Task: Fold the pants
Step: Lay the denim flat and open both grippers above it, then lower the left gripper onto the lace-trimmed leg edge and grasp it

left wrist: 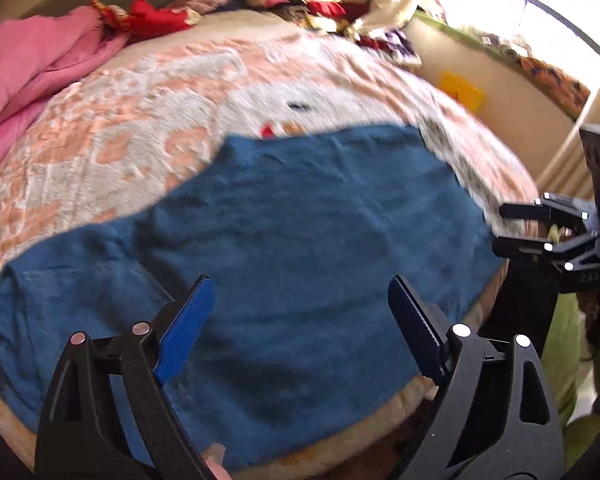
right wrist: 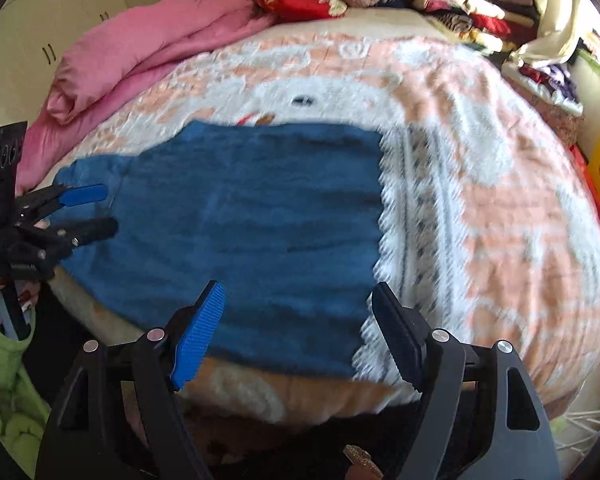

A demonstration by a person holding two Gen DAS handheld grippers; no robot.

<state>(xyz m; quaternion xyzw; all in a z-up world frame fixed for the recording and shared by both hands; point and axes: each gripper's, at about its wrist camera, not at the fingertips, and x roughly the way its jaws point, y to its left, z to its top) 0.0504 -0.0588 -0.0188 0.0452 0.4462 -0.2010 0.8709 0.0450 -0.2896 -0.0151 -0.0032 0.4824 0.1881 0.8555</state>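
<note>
Blue pants [left wrist: 284, 240] lie flat on the bedspread [left wrist: 140, 120], both the left gripper [left wrist: 300, 312] and right gripper [right wrist: 298, 320] spread above them, pinching nothing

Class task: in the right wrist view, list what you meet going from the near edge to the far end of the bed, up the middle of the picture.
right gripper → blue pants → peach-and-white blanket → red cloth
</note>
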